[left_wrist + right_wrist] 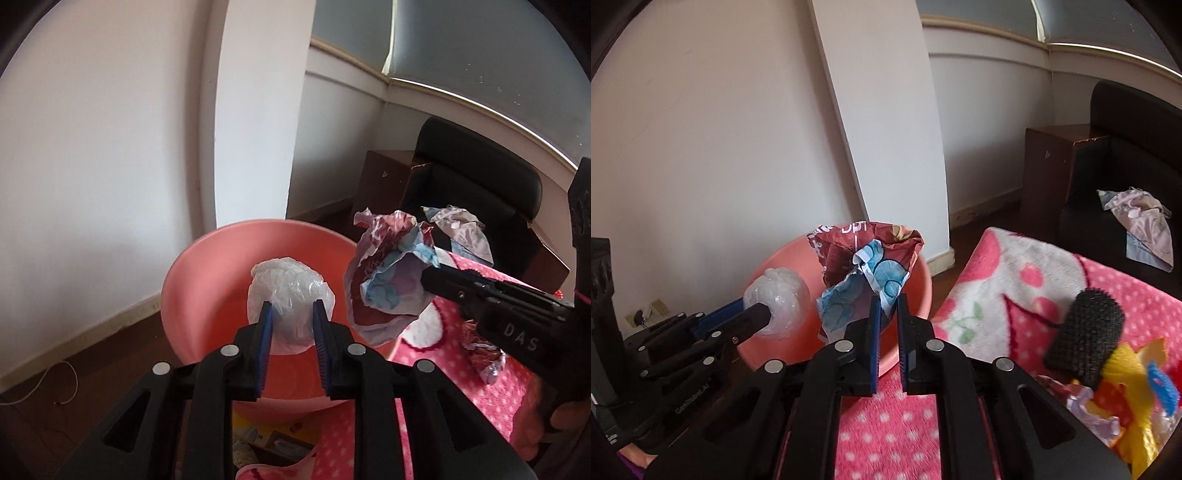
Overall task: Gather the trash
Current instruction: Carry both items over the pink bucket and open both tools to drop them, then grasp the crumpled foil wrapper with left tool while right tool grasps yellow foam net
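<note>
My left gripper [292, 308] is shut on a crumpled ball of clear plastic [290, 291] and holds it over the pink basin [195, 280]. My right gripper [888, 302] is shut on a crumpled red and blue snack wrapper [864, 273], held above the basin's right rim [923, 280]. In the left wrist view the wrapper [384, 280] hangs right of the plastic ball. In the right wrist view the ball [779, 306] sits left of the wrapper, in the left gripper [764, 314].
A pink dotted blanket [1015, 280] lies to the right, with a black mesh item [1086, 336], yellow and red wrappers [1126, 398] and foil scraps [480, 347] on it. A black armchair [476, 184] holds crumpled cloth [1141, 221]. A white cable [55, 384] lies on the floor.
</note>
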`<state>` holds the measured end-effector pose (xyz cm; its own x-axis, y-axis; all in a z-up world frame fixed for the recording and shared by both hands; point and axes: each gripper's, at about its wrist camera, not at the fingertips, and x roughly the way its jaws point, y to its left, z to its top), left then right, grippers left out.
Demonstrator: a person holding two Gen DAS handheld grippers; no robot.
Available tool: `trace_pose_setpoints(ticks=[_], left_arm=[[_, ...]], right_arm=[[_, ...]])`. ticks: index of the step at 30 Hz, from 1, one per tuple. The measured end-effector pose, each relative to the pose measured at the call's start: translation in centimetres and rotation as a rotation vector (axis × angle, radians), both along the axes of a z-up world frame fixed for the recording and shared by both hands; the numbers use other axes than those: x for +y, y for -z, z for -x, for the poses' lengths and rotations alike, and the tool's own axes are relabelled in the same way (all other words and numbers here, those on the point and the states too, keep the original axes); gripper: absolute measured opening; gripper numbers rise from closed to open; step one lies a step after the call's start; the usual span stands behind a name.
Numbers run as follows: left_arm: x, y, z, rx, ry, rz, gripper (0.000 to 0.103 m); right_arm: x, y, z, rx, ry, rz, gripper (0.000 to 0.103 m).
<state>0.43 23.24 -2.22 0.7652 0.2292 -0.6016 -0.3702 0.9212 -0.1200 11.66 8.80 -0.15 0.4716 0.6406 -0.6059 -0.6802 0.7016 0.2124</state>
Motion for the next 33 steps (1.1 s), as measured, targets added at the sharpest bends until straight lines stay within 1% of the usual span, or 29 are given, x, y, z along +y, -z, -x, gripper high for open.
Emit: trace_pose_setpoints(ticks=[1,3,5,7,8,10,12,17,21,23,25,27,33], left_arm=[[0.0,0.1,0.1,0.001,-0.003,0.002,0.024],[0.1,0.5,0.2,0.003,-0.009,0.01,0.035],[0.1,0.5,0.4,-0.002,-0.026,0.018,0.042],[0.3,0.4,0.7,-0.012,-0.031,0.026,0.046],[0.2,0.3,0.8,-0.015,-0.034,0.027,0.048],[0.3,0.1,1.0,-0.021,-0.034,0.031,0.048],[-0.1,-0.3,1.2,-0.029,-0.03,0.033,0.048],[-1.5,-2.0,2.1,-0.065,-0.01,0.032,0.049],[-3.5,-3.7,2.8,-0.097,0.04,0.025,0.049],[-5.1,-4.3,2.7,-0.109,0.077,0.016,0.049],[-6.9,-4.8,2.2,-0.116,0.113,0.011,0.049],[-8.6,-5.1,1.9,-0.119,0.153,0.007,0.049],[-13.2,-5.0,0.4,-0.101,0.262,0.016,0.049]], right_arm=[[0.2,0.3,-0.1,0.012,-0.004,0.001,0.009],[0.5,0.7,-0.2,0.045,-0.018,-0.004,0.009],[0.8,1.0,-0.3,0.077,-0.032,-0.018,0.01],[0.8,1.1,-0.3,0.083,-0.035,-0.026,0.015],[0.7,1.0,-0.3,0.082,-0.036,-0.029,0.019],[0.4,0.8,-0.3,0.075,-0.036,-0.042,0.022],[0.0,0.4,-0.1,0.073,-0.052,-0.062,0.028],[-1.6,-1.5,1.3,0.016,-0.056,-0.09,0.029],[-4.5,-2.9,3.7,-0.08,-0.005,-0.106,0.029],[-5.9,-3.3,4.6,-0.109,0.02,-0.099,0.029],[-7.5,-3.2,5.2,-0.103,0.017,-0.099,0.029],[-9.2,-2.9,5.5,-0.088,0.041,-0.088,0.029],[-16.0,-2.1,6.0,-0.089,0.166,-0.06,0.029]])
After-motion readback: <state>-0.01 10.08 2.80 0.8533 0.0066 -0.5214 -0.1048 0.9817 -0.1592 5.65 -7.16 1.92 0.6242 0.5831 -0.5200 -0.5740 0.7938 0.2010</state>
